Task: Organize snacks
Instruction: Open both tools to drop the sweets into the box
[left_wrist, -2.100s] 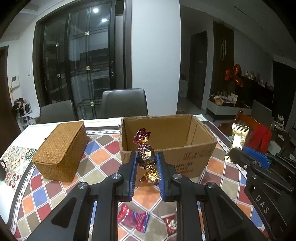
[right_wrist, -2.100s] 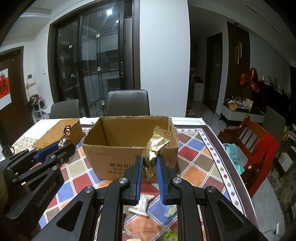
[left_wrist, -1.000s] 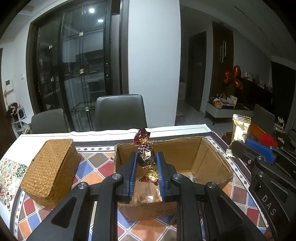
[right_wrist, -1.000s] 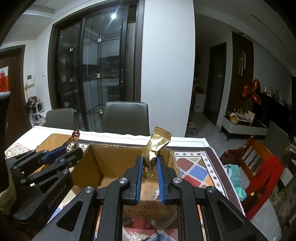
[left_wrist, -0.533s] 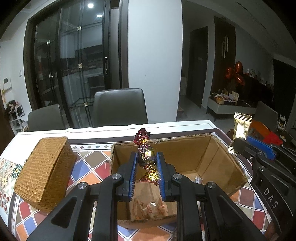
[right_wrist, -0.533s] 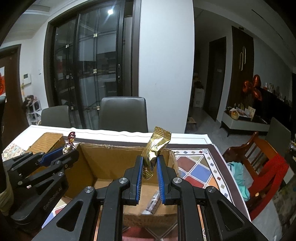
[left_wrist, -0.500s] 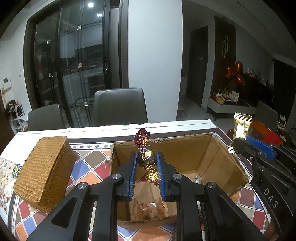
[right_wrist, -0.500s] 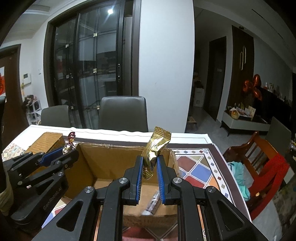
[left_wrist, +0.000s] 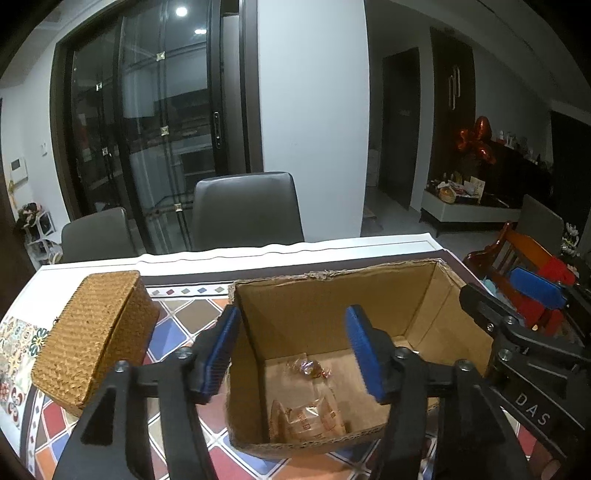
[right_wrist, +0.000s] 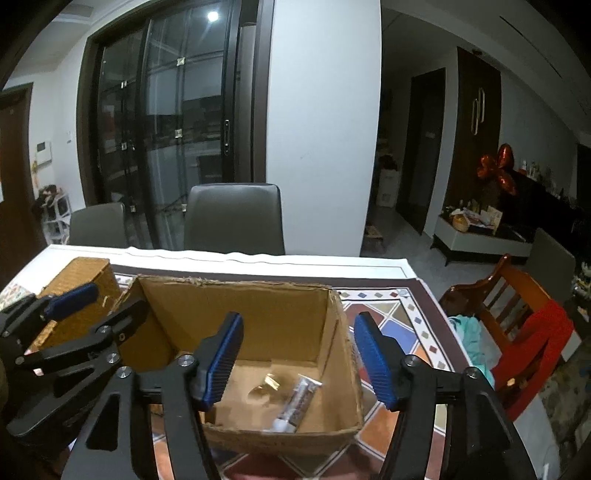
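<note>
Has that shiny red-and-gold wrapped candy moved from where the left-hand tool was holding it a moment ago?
Yes. The red-and-gold wrapped candy has dropped from between the left gripper fingers, which are opening, down to the floor of the open cardboard box.

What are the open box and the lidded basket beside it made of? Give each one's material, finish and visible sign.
Open box: corrugated cardboard, matte brown; the fluted layer shows along its torn, ragged top edge.
Lidded basket: looks like woven rattan or straw, tan and matte; a tight plaited weave covers lid and sides. The exact fibre cannot be told.
</note>
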